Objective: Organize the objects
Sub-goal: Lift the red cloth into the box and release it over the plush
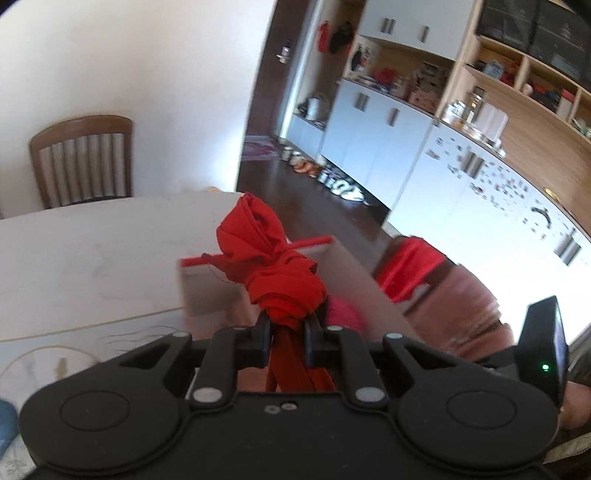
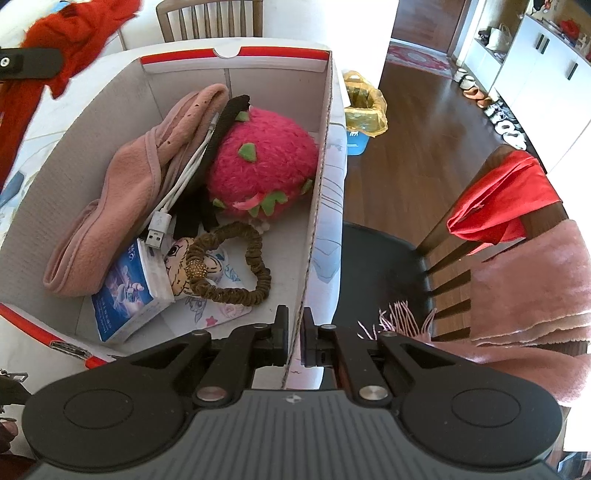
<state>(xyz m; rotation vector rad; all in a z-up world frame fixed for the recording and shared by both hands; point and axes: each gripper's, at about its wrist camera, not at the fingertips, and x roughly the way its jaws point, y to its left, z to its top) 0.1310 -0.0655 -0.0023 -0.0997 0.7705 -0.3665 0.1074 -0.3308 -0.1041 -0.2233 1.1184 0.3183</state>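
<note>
Box [image 2: 325, 110] far corner bare; plush strawberry [image 2: 262, 162] and pink cloth [image 2: 125, 192] elsewhere.

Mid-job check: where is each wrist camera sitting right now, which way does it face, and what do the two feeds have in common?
Left wrist: behind the left tongs, looking level across the table toward the kitchen; tongs shut on a knotted red cloth held above the box.
Right wrist: behind the right tongs, looking down into the box; tongs shut on its side wall, with the left tongs at top left.
Shared: box, red cloth, pink plush toy, chair with red fabric.
</note>
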